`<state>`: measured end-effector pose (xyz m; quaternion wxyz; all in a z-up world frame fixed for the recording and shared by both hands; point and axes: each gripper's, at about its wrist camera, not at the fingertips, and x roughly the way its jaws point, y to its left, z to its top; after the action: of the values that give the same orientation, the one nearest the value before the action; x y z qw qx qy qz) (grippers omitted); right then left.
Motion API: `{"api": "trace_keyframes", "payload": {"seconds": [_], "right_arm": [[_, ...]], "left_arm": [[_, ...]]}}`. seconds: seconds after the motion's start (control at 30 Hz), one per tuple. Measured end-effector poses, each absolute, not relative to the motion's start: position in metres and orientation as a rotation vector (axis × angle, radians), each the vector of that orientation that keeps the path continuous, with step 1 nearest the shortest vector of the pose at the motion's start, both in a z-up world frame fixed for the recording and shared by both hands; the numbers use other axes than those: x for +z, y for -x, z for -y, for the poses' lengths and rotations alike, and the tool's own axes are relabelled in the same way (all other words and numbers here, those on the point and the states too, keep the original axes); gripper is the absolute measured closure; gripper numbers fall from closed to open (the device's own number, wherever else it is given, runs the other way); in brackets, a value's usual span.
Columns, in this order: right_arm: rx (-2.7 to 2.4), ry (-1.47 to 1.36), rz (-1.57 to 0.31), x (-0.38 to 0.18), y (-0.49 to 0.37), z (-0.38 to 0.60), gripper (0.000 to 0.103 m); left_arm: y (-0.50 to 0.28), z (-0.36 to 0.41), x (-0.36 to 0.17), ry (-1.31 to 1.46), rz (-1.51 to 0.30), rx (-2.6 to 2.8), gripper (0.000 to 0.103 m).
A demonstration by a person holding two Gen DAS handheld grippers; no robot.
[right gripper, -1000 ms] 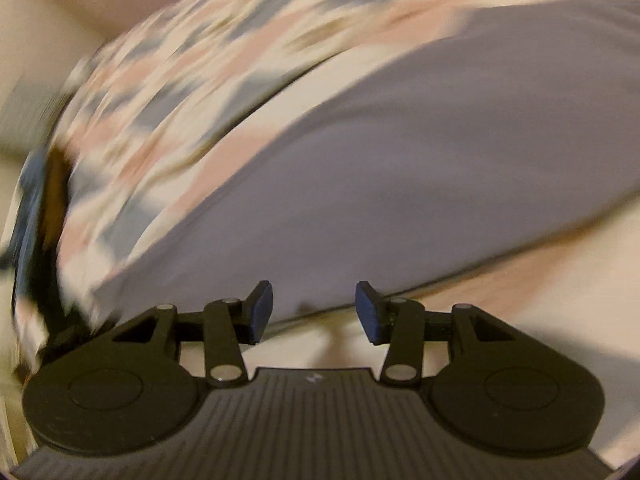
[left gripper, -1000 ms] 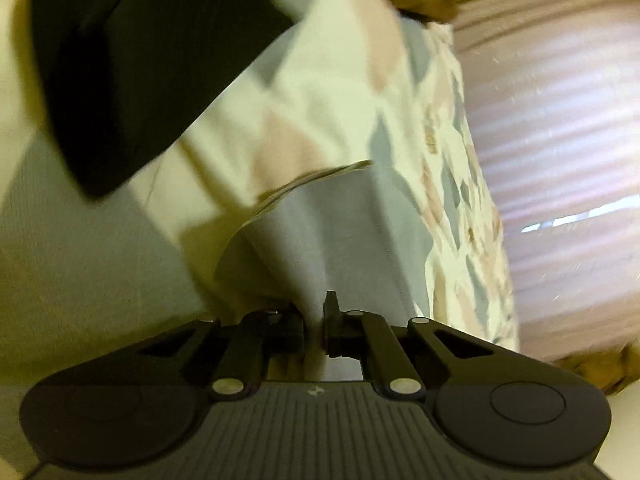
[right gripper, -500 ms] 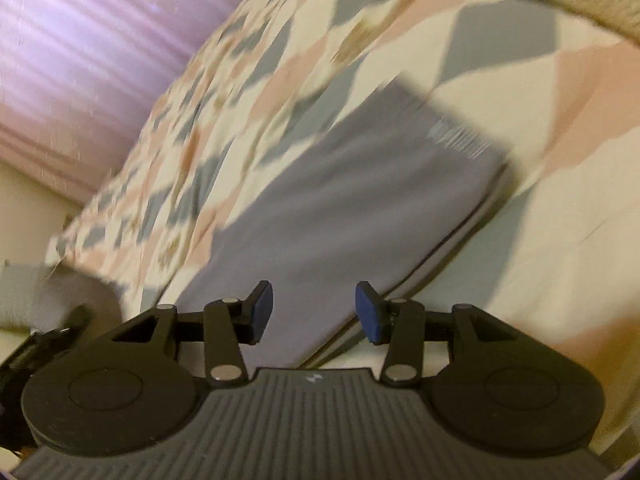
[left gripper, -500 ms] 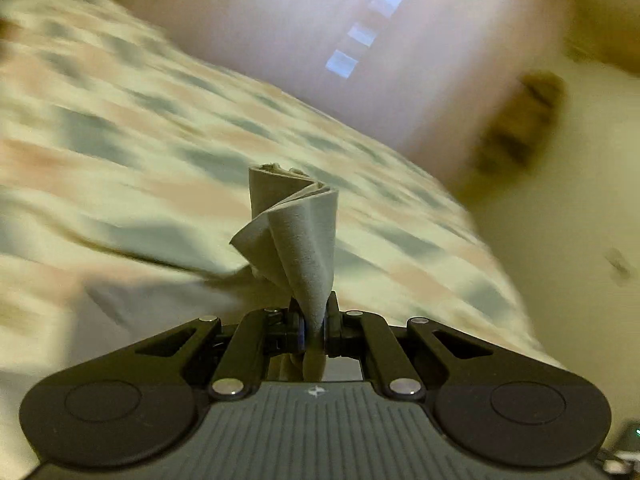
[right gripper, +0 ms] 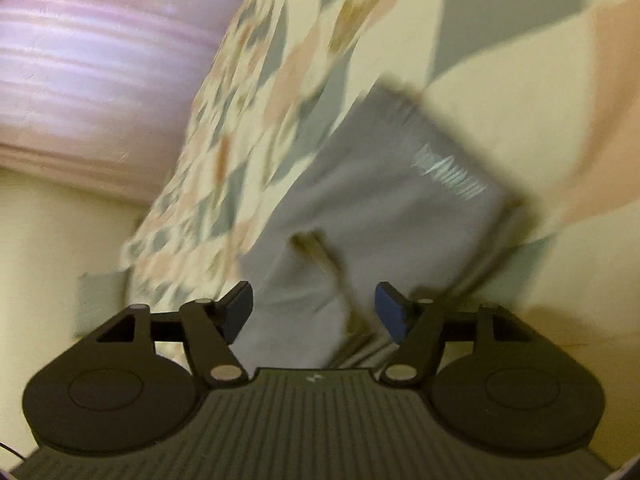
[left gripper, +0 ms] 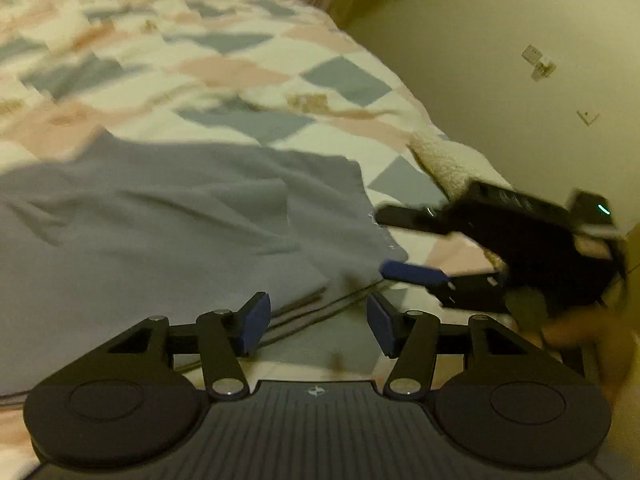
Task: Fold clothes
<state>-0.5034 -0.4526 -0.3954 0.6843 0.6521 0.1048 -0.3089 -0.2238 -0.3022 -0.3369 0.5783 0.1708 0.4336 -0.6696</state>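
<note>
**Grey garment partly folded on the bed**

The grey garment lies on the patchwork bedspread, one flap laid over — wrinkled, edges uneven. Left tool and right tool both stand wide, holding nothing. Judged partway: further folds and smoothing seem left to do.

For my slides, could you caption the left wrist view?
Open left gripper hovers over grey garment on patterned quilt, open right gripper alongside.
</note>
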Motion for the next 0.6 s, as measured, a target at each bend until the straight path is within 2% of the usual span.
{"api": "trace_keyframes", "payload": {"seconds": [0.07,0.13,0.17,0.2,0.23,0.3,0.47,0.5,0.57,0.6], "right_arm": [[-0.664,-1.458,-0.286,-0.407,0.488,0.461,0.039],[-0.655,-1.433,-0.361,-0.419,0.473,0.467,0.044],[-0.645,-1.42,-0.387,-0.423,0.467,0.47,0.052],[-0.613,-1.407,-0.392,-0.425,0.462,0.471,0.062],[-0.581,-1.394,-0.397,-0.427,0.457,0.472,0.063],[-0.522,-1.362,-0.407,-0.43,0.448,0.475,0.064],[-0.475,-1.259,-0.431,-0.423,0.43,0.491,0.064],[-0.468,-1.258,-0.452,-0.425,0.425,0.494,0.068],[-0.459,-1.252,-0.484,-0.426,0.417,0.499,0.092],[-0.458,-1.242,-0.494,-0.424,0.413,0.501,0.092]], "left_arm": [[0.212,0.293,-0.33,-0.435,-0.975,-1.492,0.05],[0.186,0.295,-0.337,-0.457,-0.965,-1.375,0.055],[0.173,0.296,-0.34,-0.46,-0.963,-1.322,0.06],[0.16,0.296,-0.344,-0.458,-0.963,-1.273,0.06],[0.148,0.297,-0.349,-0.455,-0.964,-1.226,0.06],[0.126,0.298,-0.358,-0.444,-0.983,-1.157,0.064],[0.099,0.3,-0.371,-0.393,-1.006,-1.123,0.065],[0.097,0.301,-0.371,-0.393,-0.999,-1.126,0.065],[0.094,0.303,-0.371,-0.397,-0.988,-1.133,0.065],[0.092,0.304,-0.371,-0.399,-0.982,-1.136,0.065]]}}
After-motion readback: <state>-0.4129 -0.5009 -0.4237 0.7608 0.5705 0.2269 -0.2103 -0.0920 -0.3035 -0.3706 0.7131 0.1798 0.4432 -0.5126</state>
